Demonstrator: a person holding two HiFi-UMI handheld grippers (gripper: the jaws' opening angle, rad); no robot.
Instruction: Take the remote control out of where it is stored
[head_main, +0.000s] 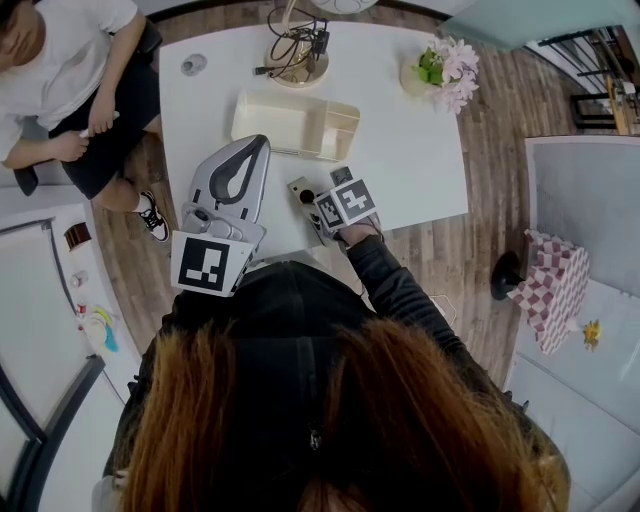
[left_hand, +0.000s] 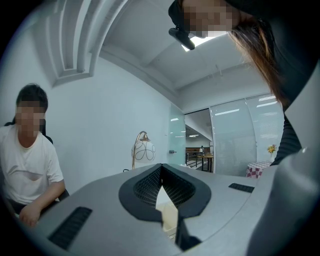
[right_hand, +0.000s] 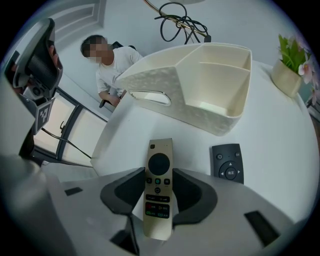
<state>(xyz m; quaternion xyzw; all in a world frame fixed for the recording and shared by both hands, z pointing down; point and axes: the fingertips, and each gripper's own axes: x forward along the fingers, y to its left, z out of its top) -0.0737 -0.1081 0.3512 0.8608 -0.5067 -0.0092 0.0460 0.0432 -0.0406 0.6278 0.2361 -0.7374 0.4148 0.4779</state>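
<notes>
The right gripper (right_hand: 159, 172) points steeply down at the white table (right_hand: 280, 165), its jaws closed partway on a cream remote control (right_hand: 158, 190). The pads press on the remote's two long sides at the row of small buttons. Its round dial end sticks out past the jaw tips and its other end runs back between the jaws. The remote is out of the storage box (right_hand: 200, 112), a cream box with open compartments that stands on the table well beyond the jaw tips. A black remote (right_hand: 227, 161) lies flat on the table just outside the right-hand jaw, between that jaw and the box.

The left gripper (left_hand: 161, 166) is held level off the table, its jaws brought together so the tips meet, with nothing between them. Part of the cream box shows through the slit behind the tips.
</notes>
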